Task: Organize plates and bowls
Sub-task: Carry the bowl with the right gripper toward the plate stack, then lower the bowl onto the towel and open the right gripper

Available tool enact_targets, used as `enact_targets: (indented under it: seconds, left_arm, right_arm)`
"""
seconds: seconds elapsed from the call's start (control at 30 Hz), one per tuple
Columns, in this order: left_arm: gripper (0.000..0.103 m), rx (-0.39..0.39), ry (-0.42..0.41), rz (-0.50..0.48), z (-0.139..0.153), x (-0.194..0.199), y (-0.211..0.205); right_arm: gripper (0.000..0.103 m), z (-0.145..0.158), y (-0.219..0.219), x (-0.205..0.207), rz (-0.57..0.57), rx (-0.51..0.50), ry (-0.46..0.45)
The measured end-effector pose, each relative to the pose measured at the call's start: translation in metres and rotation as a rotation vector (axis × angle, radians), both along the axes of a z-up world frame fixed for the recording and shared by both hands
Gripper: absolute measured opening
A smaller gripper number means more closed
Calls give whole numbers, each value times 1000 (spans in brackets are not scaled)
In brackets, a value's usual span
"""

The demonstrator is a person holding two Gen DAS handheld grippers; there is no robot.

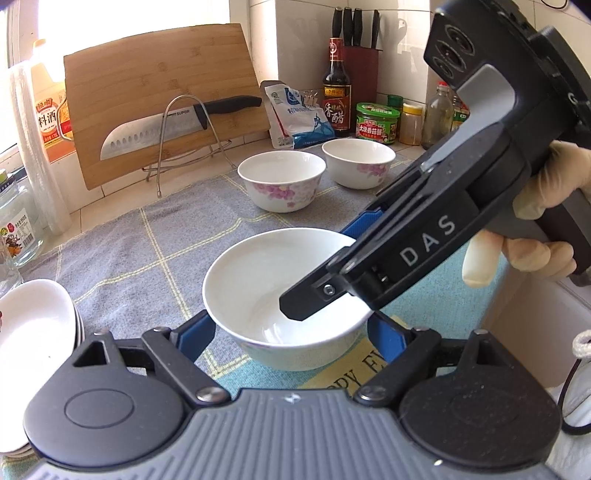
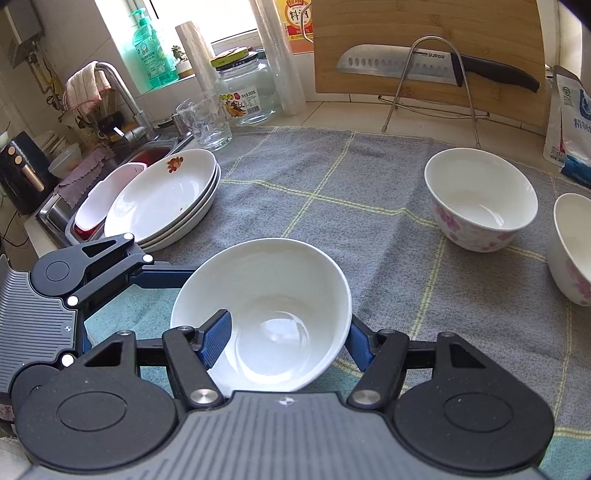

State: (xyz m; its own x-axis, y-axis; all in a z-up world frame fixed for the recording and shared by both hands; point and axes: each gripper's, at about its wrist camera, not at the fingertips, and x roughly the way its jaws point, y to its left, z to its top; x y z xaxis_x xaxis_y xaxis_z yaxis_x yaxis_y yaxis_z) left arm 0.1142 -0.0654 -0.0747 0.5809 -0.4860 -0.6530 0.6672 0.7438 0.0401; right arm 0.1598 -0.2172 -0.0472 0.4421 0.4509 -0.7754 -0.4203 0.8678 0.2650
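Bowl (image 2: 266, 314) tilted, mouth facing up toward camera.

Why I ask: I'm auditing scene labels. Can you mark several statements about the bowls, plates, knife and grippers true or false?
1. The right gripper has one finger inside the bowl. True.
2. Two flowered bowls stand apart on the cloth. True.
3. The plates are spread out singly. False: they are stacked beside the sink.
4. The knife lies flat on the cloth. False: it sits in a wire rack against the cutting board.
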Motion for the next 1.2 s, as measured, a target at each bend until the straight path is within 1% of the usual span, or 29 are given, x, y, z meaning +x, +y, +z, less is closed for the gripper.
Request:
enact_targets:
  seconds: [0.37,0.97,1.03,1.07,1.1,1.2]
  left_arm:
    - [89,-6,28,-20,-4,-2,14]
    - [89,-4,54,-24,-11,-2,18]
    - [89,-7,56,-27,-11,-2,18]
    - [89,-8,58,-28,-11,-2,18]
    - [90,-11,61,-32,-11,-2,18]
    - [90,-3,72,-43,-12,-2,17]
  right_arm:
    - [71,-5,17,-4,-2,-22,26]
    - [71,-10,22,-4,-6,-32,42]
    - [73,-10,22,-5,-3,-31,42]
    - [77,-10,22,-5,-2,-26,44]
    - [84,-10,22,-5,-2,-12,44]
    - [96,-8,22,-5,-5,40,44]
